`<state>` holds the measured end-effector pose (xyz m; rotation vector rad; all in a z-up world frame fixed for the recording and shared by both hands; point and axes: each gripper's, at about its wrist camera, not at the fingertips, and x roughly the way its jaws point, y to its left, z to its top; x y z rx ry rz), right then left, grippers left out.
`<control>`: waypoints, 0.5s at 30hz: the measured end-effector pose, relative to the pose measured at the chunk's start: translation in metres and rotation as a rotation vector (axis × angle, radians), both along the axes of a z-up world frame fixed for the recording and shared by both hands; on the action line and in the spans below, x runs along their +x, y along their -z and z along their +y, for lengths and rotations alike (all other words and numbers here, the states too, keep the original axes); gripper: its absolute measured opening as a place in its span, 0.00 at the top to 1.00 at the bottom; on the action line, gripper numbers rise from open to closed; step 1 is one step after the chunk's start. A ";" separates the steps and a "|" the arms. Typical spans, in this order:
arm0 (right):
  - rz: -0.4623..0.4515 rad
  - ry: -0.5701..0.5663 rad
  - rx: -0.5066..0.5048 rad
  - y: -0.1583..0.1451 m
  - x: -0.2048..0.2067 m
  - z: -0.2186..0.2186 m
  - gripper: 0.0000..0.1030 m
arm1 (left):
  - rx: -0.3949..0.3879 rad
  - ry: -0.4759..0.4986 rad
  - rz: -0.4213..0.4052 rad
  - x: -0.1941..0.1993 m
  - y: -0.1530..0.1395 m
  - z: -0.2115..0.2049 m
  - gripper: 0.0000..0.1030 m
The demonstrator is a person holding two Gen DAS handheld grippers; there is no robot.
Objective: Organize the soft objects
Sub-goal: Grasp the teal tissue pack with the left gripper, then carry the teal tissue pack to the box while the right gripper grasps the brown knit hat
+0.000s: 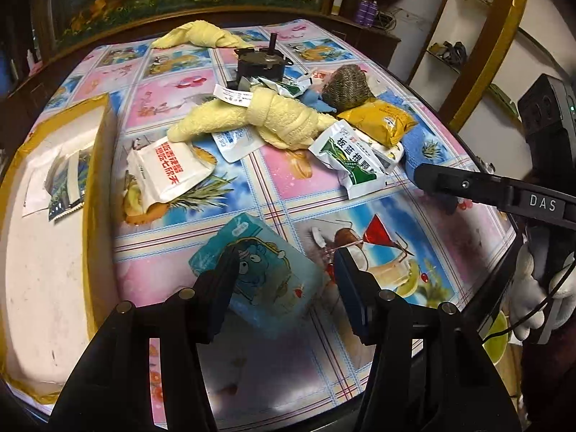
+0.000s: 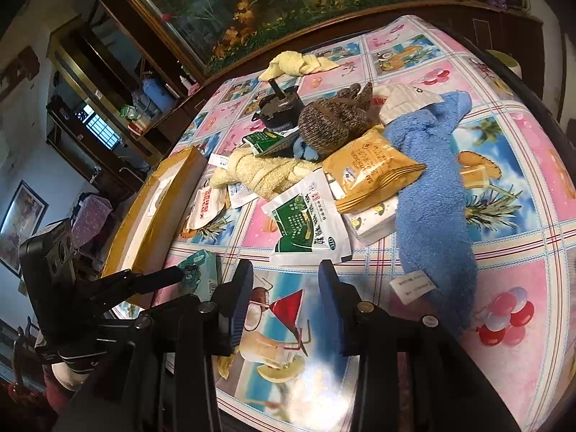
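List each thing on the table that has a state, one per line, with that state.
left gripper: open, over the teal tissue pack
right gripper: open, holding nothing
teal tissue pack: flat on the table
cardboard box: open, a packet inside
blue towel: stretched out, unfolded
yellow towel: twisted, lying in the pile
orange packet: lying on other packets
knitted glove: on top of the pile

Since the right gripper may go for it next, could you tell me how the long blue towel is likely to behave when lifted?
The blue towel looks fluffy and limp, so it will probably sag on both sides of any pinch. It lies partly under the yellow packet, which may slide or get dragged along. Its white tag suggests thin fabric, likely light.
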<state>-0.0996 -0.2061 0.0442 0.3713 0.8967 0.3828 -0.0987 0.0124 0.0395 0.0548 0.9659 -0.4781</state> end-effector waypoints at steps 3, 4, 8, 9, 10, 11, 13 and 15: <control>-0.016 0.040 0.005 -0.002 -0.004 -0.017 0.63 | -0.004 -0.059 -0.003 0.001 -0.001 0.011 0.47; -0.019 0.051 0.008 -0.002 -0.005 -0.022 0.62 | -0.008 -0.083 0.006 0.002 0.000 0.014 0.47; -0.017 0.111 0.024 -0.001 -0.003 -0.042 0.61 | -0.017 -0.123 0.091 0.011 0.012 0.010 0.45; -0.017 0.127 0.032 0.000 -0.003 -0.047 0.61 | 0.005 -0.127 0.068 0.011 0.011 0.005 0.42; -0.018 0.141 0.037 -0.001 -0.004 -0.051 0.61 | 0.024 -0.122 0.052 0.011 0.010 0.000 0.36; -0.020 0.156 0.039 -0.001 -0.005 -0.056 0.61 | 0.044 -0.119 0.043 0.014 0.011 -0.006 0.32; -0.024 0.196 0.039 -0.003 -0.007 -0.067 0.61 | 0.130 -0.123 0.011 0.018 0.017 -0.017 0.25; -0.021 0.235 0.033 -0.002 -0.008 -0.079 0.61 | 0.223 -0.110 -0.031 0.018 0.026 -0.028 0.20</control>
